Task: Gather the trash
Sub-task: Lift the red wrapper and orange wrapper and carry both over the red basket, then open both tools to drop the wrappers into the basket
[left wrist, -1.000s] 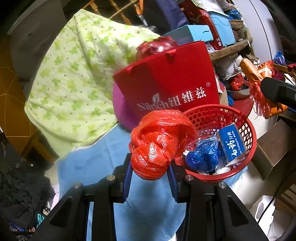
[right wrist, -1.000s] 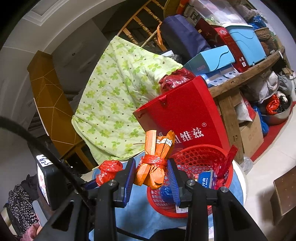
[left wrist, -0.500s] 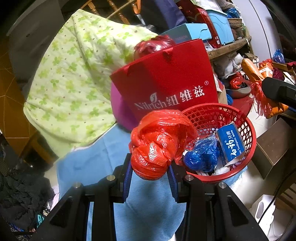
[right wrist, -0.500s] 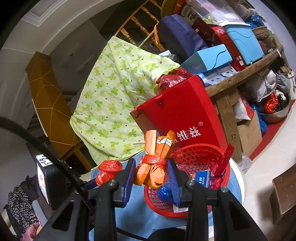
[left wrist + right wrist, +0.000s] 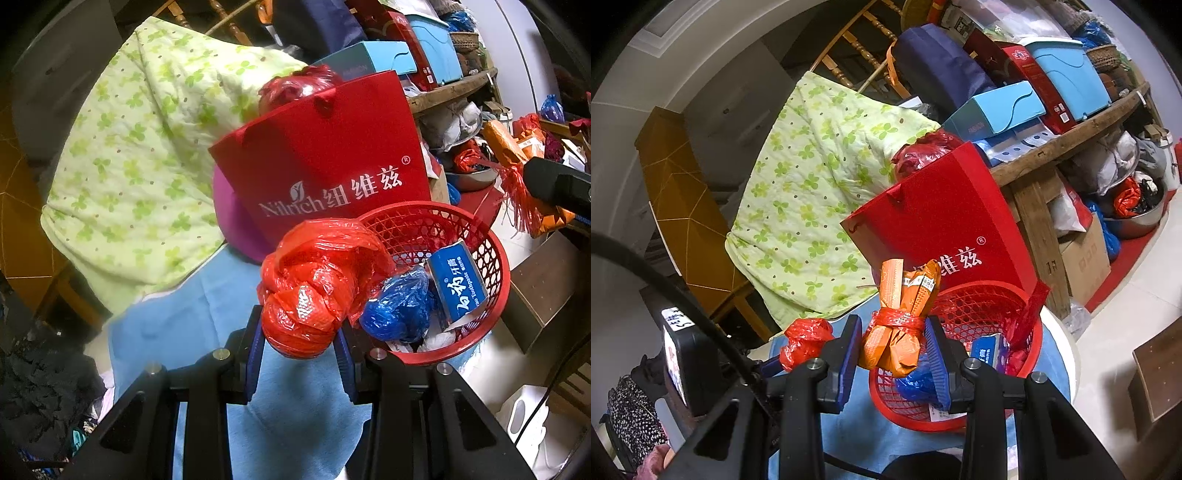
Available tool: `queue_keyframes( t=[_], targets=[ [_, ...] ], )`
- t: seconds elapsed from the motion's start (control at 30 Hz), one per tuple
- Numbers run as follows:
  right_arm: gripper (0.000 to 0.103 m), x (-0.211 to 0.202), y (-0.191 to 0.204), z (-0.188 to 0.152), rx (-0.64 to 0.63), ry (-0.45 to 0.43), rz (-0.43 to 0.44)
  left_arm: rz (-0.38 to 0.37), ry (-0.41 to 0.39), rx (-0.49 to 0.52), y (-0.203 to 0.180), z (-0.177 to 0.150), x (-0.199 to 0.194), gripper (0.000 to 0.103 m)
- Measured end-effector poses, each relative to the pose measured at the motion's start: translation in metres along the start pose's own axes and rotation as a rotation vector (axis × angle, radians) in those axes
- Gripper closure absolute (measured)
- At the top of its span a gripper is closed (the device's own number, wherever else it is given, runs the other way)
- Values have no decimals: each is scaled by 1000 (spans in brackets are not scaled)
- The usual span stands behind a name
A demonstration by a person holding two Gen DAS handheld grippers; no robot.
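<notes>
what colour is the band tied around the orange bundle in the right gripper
Red: a crinkled plastic strip knotted around the orange bundle, clearest in the right wrist view.

Cluttered home storage room: quilt over chair, boxes on wooden shelf.

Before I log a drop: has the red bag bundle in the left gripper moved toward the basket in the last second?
No. The red bag bundle stays clamped beside the red basket's near rim, as before.
</notes>
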State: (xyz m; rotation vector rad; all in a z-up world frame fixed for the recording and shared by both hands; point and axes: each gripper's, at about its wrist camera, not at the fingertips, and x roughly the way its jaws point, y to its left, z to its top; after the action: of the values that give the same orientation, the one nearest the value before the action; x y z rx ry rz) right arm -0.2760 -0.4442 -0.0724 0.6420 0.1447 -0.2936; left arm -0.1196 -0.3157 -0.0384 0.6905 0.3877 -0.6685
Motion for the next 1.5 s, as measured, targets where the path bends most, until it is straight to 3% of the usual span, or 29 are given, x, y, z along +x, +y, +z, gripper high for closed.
queue_keyframes(
  t=[0.47, 0.73, 0.87, 1.03, 1.1, 1.17, 1.2, 1.23, 1.3, 1.5],
  targets=[
    [65, 1, -11, 0, 28, 3, -12, -47, 27, -11, -4, 3, 11, 65],
    [64, 20, -37, 13, 99, 23, 8, -229, 24, -98, 10, 19, 29, 65],
    [64, 49, -59, 25, 180, 57, 45, -300, 26, -133, 14, 29, 46, 64],
    [64, 94, -83, 34, 266, 90, 23, -371, 33, -162, 11, 45, 74, 62],
    [64, 114, -91, 34, 308, 112, 22, -374, 43, -162, 7, 49, 84, 59],
    [63, 127, -93, 32, 317, 136, -5, -372, 60, -154, 1, 51, 93, 48],
    [54, 132, -95, 30, 333, 148, -20, -369, 69, -150, -1, 51, 96, 37],
    [40, 135, -97, 29, 348, 149, -17, -365, 70, -151, -2, 49, 96, 35],
    [37, 133, -99, 26, 376, 128, 3, -366, 71, -155, -1, 44, 94, 35],
    [37, 94, -85, 23, 280, 93, -4, -314, 58, -156, 13, 26, 72, 34]
  ],
)
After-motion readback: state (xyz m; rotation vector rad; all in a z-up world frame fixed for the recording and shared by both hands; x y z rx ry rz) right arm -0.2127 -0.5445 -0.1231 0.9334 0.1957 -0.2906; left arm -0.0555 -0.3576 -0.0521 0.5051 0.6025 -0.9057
